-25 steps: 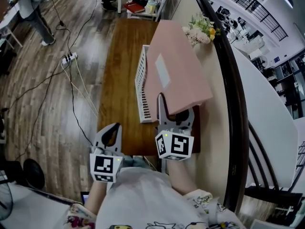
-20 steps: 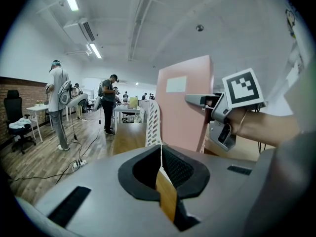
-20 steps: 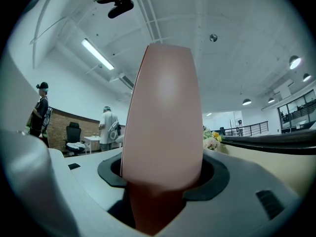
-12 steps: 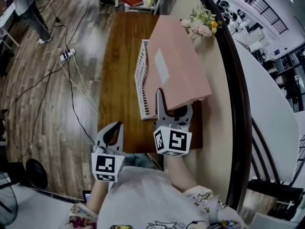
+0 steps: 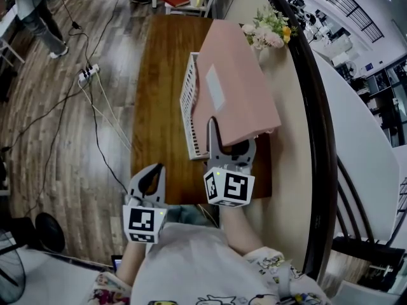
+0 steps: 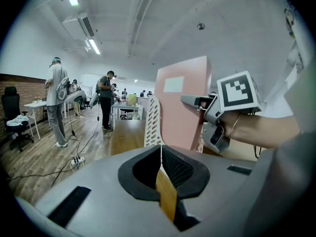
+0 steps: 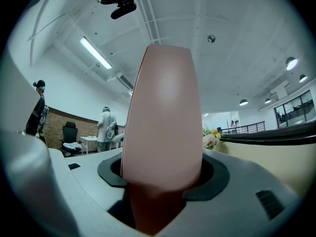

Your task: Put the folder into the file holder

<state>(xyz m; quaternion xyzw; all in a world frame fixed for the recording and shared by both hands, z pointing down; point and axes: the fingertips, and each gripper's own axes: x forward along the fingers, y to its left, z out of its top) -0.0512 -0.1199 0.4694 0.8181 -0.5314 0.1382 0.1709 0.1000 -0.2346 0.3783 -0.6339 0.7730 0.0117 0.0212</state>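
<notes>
I count one pink folder [image 5: 235, 88], one white file holder [image 5: 189, 107] and one wooden bench [image 5: 159, 75]. Claws: two, the left claw [image 5: 151, 173] and the right claw [image 5: 230, 146], each carrying one marker cube. Flowers [image 5: 270, 33]: one bunch. Power strip [image 5: 89, 75]: one, on the floor. In the left gripper view I count two people near enough to tally, a person in light clothing [image 6: 57, 100] and a person in dark clothing [image 6: 106, 100]; the figures behind them are too small to count. Black office chair [image 6: 12, 115]: one.
</notes>
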